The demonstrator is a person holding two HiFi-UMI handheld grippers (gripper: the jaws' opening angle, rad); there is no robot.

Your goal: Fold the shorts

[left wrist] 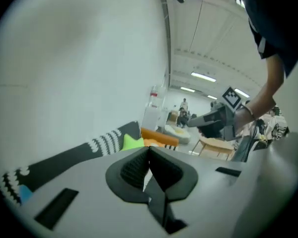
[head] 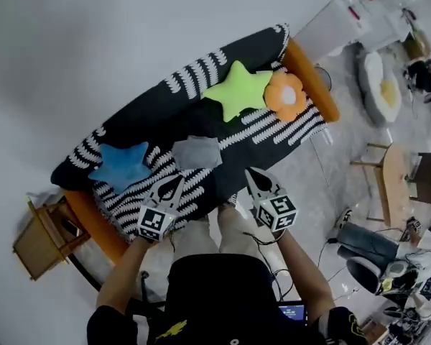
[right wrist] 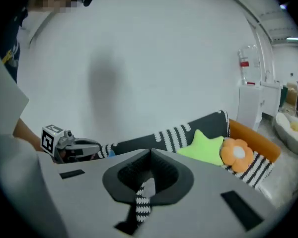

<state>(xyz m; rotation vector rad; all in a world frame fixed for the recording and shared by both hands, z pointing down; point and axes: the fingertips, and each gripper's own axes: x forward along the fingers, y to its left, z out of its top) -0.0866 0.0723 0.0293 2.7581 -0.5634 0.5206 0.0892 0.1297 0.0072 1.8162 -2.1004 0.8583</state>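
The left gripper and right gripper are grey, with black ribbed pads and black-and-white marker cubes. Ahead of them the sofa is orange under a black blanket with white scalloped stripes. Just beyond the left gripper, the shorts are plain grey. To its left lies a blue star cushion. Farther beyond the right gripper sit a lime-green star cushion and an orange flower cushion with a pale centre.

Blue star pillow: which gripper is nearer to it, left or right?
Left. The left gripper is just right of the blue star pillow; the right gripper is farther right, past the shorts.
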